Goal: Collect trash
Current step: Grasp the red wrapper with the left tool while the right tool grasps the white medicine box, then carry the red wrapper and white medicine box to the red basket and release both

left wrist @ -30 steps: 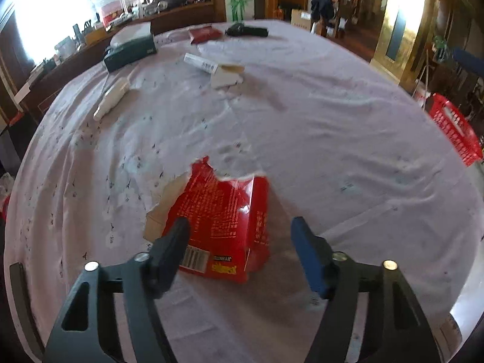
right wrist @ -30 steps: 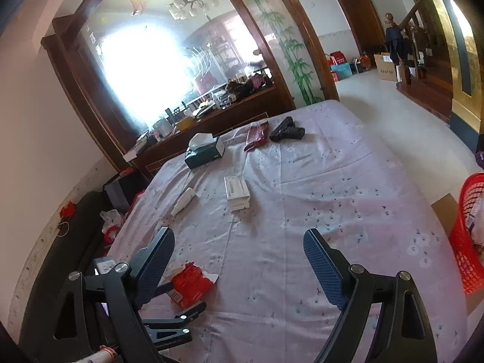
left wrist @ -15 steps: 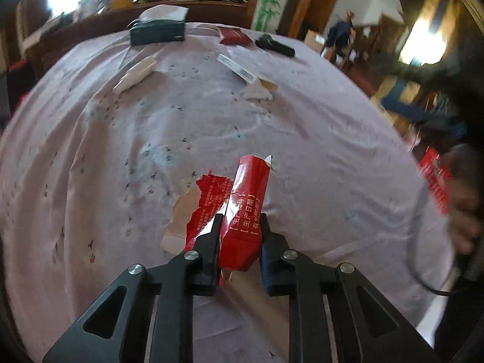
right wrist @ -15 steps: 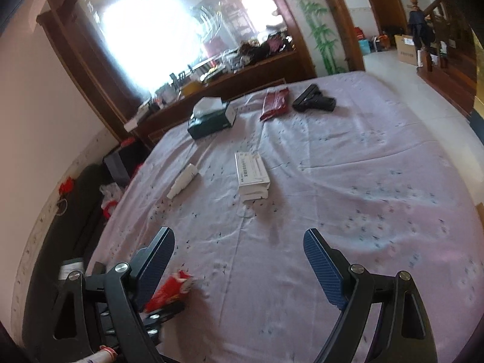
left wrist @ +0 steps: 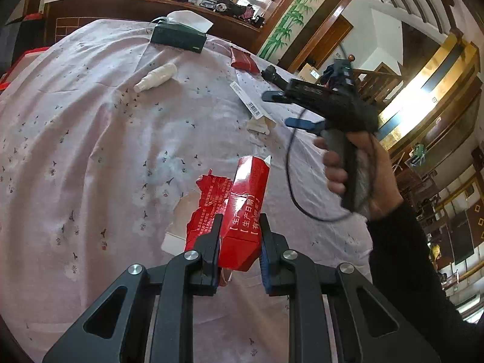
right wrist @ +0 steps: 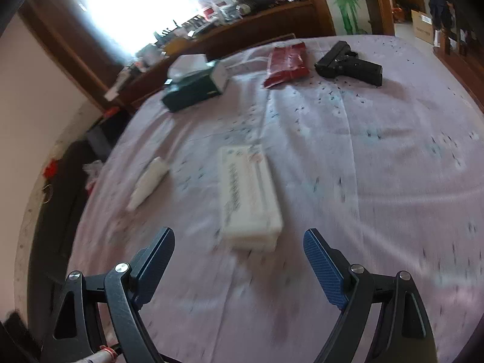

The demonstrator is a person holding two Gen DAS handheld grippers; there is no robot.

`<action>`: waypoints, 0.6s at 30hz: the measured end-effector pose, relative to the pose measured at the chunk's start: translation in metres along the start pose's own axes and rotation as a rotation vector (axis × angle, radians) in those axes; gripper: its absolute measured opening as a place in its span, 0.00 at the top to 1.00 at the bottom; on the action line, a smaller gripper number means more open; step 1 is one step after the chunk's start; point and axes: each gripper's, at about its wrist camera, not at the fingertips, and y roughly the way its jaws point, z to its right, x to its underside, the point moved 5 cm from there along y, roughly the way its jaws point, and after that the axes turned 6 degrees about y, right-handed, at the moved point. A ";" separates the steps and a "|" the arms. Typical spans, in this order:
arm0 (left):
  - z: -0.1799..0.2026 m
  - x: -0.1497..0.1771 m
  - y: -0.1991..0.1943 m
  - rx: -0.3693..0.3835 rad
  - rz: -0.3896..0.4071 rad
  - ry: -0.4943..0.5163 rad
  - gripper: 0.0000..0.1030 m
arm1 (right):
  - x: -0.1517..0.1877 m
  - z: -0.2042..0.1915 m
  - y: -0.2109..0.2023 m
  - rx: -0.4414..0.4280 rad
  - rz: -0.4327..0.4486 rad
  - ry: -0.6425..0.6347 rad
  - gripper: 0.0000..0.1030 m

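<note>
This is a lived-in home, a large open room rather than a workplace. Ahead of the left gripper [left wrist: 239, 243] stretches a big table under a pale lilac tablecloth [left wrist: 90, 151] printed with small flowers. Beyond its far edge runs a dark wooden sideboard [left wrist: 127, 7] crowded with household clutter, backed by a very bright window. Further off to the right stand a wall panel painted with green bamboo [left wrist: 287, 21], carved wooden door frames and a wooden staircase railing [left wrist: 372, 78]. On the cloth lie everyday things: a green tissue box [right wrist: 196, 86] and a white bottle [right wrist: 148, 183].
</note>
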 end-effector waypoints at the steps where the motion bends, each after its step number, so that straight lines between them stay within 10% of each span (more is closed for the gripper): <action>1: -0.001 0.001 0.000 0.001 -0.003 -0.001 0.81 | -0.003 0.001 0.005 -0.001 -0.008 0.006 0.13; 7: -0.003 0.000 0.001 0.001 -0.010 0.004 0.81 | -0.010 0.000 0.035 0.027 -0.048 -0.003 0.19; 10: -0.003 0.000 0.000 -0.007 -0.005 0.009 0.81 | -0.001 -0.008 0.039 0.027 -0.074 -0.026 0.47; 18: 0.013 0.005 -0.011 0.001 0.016 0.019 0.81 | 0.045 -0.030 -0.026 0.048 0.040 -0.081 0.48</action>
